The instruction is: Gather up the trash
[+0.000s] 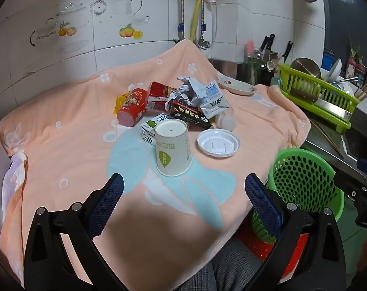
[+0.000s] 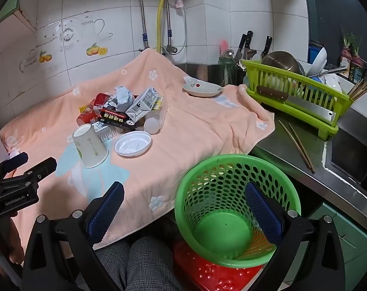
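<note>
A soft, matt peach cloth covers the bench. The upturned cup is matt paper; the white lid is smooth plastic. The perforated green basket is glossy plastic, the chopsticks wood, the wall tiles glossy.

Open right tongs above green basket

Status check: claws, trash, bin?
Left claw open, empty, short of upturned paper cup. Right claw open over green basket, nothing inside. Trash pile untouched on towel.
</note>
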The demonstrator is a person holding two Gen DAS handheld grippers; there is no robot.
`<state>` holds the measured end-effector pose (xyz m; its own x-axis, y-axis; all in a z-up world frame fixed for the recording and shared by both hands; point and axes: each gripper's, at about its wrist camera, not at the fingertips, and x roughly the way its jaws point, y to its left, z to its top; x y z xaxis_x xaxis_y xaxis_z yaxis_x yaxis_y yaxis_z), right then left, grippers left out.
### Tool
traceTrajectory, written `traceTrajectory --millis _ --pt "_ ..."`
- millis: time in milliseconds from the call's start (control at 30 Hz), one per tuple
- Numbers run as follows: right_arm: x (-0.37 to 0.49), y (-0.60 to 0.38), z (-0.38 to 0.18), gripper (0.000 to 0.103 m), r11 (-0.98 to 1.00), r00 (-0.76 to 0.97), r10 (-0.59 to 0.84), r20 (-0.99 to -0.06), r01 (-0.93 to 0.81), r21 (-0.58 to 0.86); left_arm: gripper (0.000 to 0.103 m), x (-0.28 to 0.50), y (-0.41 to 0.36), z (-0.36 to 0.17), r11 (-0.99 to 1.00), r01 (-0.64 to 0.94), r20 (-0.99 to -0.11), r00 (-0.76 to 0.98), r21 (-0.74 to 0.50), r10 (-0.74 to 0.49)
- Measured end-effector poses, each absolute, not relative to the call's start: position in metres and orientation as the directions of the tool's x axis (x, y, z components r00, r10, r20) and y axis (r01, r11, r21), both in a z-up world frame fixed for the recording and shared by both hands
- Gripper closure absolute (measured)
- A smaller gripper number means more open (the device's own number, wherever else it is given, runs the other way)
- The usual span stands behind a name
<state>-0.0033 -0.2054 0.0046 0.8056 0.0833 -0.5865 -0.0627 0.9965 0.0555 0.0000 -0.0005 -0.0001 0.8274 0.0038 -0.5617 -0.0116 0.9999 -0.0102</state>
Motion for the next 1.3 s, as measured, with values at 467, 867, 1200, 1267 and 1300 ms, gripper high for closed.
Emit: traceTrajectory --millis 467,867,1200,1267,1300 --pt "-0.006 -0.2085 0.0057 0.006 0.997 0.809 0.079 -0.583 -0.058 0.054 0.005 0.001 0.0002 0.0013 1.0 -0.024 -0.554 0.832 -0.006 0.017" --pt "-0.0029 -0.2093 0.0082 0.006 0.997 0.811 0.08 -0.58 -0.059 0.055 0.005 0.0003 0.0071 0.0041 0.999 -0.036 -0.549 0.836 -0.018 0.02" --pt "-0.0024 -0.2087 0.0093 0.006 0.997 0.812 0.082 -0.578 -0.062 0.054 0.005 -0.0006 0.0087 0.0027 0.999 -0.047 -0.542 0.84 -0.025 0.026" --pt "-0.0023 -0.2083 0.0093 0.006 0.997 0.812 0.083 -0.578 -0.063 0.054 0.005 -0.0006 0.0086 0.0027 0.999 -0.047 -0.542 0.84 -0.023 0.027" --pt "-0.0017 -0.2062 0.0094 0.006 0.997 0.812 0.081 -0.579 -0.063 0.052 0.005 -0.0005 0.0086 0.0027 0.999 -0.047 -0.542 0.84 -0.022 0.028"
